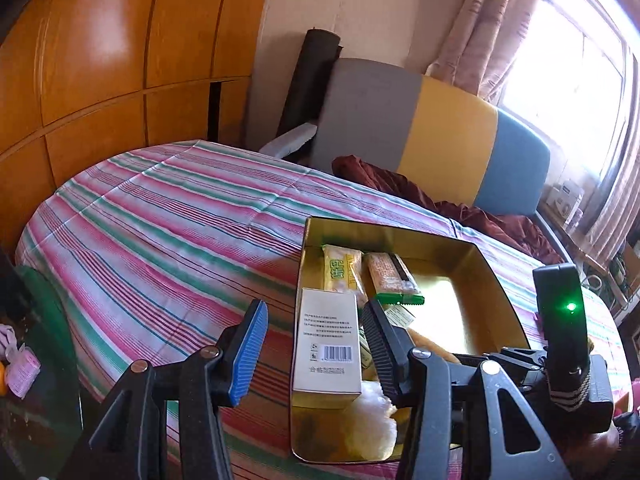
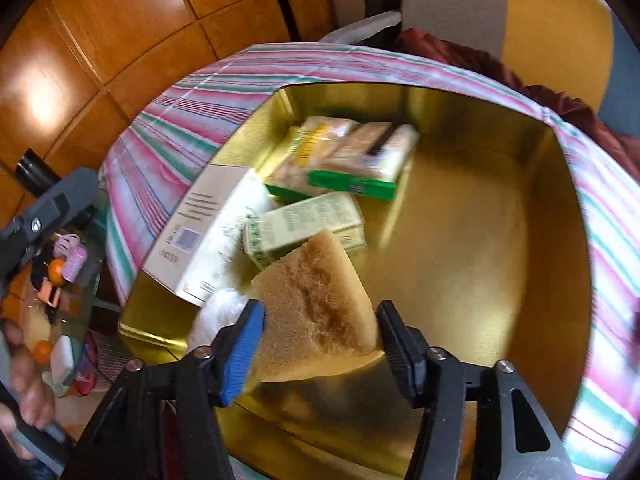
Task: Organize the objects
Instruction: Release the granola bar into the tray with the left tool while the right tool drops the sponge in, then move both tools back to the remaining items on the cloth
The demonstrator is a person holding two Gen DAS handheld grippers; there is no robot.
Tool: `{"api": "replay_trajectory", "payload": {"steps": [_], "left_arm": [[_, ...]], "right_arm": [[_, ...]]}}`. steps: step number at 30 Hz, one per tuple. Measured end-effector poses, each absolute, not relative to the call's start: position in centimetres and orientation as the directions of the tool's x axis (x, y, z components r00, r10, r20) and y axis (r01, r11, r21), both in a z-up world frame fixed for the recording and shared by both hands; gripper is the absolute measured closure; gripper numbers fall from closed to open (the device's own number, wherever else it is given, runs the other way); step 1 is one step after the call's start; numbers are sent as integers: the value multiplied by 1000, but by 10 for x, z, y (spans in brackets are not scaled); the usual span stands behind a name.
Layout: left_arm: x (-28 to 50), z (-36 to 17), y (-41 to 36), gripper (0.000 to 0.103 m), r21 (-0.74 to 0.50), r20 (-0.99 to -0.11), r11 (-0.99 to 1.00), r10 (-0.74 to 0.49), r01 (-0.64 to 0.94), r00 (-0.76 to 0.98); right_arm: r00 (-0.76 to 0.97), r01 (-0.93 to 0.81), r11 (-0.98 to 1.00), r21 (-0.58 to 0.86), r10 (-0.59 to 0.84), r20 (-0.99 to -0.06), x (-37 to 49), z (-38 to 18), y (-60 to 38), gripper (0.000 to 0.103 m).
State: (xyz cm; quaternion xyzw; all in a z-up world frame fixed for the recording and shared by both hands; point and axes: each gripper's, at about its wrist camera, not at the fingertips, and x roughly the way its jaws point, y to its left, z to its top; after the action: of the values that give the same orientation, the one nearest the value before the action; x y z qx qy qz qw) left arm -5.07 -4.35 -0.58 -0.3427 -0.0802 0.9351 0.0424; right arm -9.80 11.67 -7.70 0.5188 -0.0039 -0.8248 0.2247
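One sponge [image 2: 316,304], tan wedge, sits inside the gold tin [image 2: 500,240] near its front-left side, leaning against a small green-and-white carton [image 2: 304,220]. Your right gripper [image 2: 320,344] is over the tin, jaws spread either side of the sponge; the blue pad looks to be at its edge, the black pad stands clear, so no clamp on it. The view is blurred, so contact is hard to call. Behind the sponge: a tall white box [image 2: 200,232] lying along the left wall, a crumpled white plastic bag [image 2: 216,316] and snack packets [image 2: 352,156] at the back. Your left gripper [image 1: 316,344] is part open with nothing between the pads, blue pad outside the tin, black pad over it. The tin rests on the striped bedsheet [image 1: 160,220]; wooden wardrobe [image 1: 100,60] and a cushioned headboard [image 1: 440,132] stand beyond.
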Motion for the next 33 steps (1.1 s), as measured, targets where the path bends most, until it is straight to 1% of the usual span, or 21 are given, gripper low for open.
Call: {"api": "replay_trajectory", "payload": {"steps": [1, 2, 3, 8, 13, 22, 29, 33], "left_arm": [[-51, -6, -43, 53, -176, -634, -984, 133, -26, -762], [-51, -7, -43, 53, -173, -636, -985, 131, -25, -761], [-52, -8, -43, 53, -173, -639, -985, 132, -26, -758], [-50, -9, -38, 53, -166, -641, -985, 136, -37, -756], [-47, -8, -28, 53, -155, -643, -985, 154, -70, -750], [-36, -6, 3, 53, -131, -647, -975, 220, -178, -730], [-32, -6, 33, 53, -114, -658, -959, 270, -261, -703], [-29, -3, 58, 53, -109, -657, -936, 321, -335, -682]], "right_arm": [[-361, 377, -894, 244, -384, -850, -96, -77, 116, 27], [-367, 380, -892, 243, -387, -846, -94, -75, 117, 17], [-376, 378, -893, 244, -389, -841, -92, -73, 119, 10], [-423, 338, -902, 268, -400, -813, -84, -62, 135, 4], [-472, 302, -918, 258, -379, -796, -73, -48, 153, 0], [-548, 200, -951, 236, -308, -778, -50, -30, 209, 0], [-591, 44, -979, 198, -186, -785, -35, -22, 284, 0], [-618, -114, -974, 194, -84, -782, -22, -14, 352, 0]]}}
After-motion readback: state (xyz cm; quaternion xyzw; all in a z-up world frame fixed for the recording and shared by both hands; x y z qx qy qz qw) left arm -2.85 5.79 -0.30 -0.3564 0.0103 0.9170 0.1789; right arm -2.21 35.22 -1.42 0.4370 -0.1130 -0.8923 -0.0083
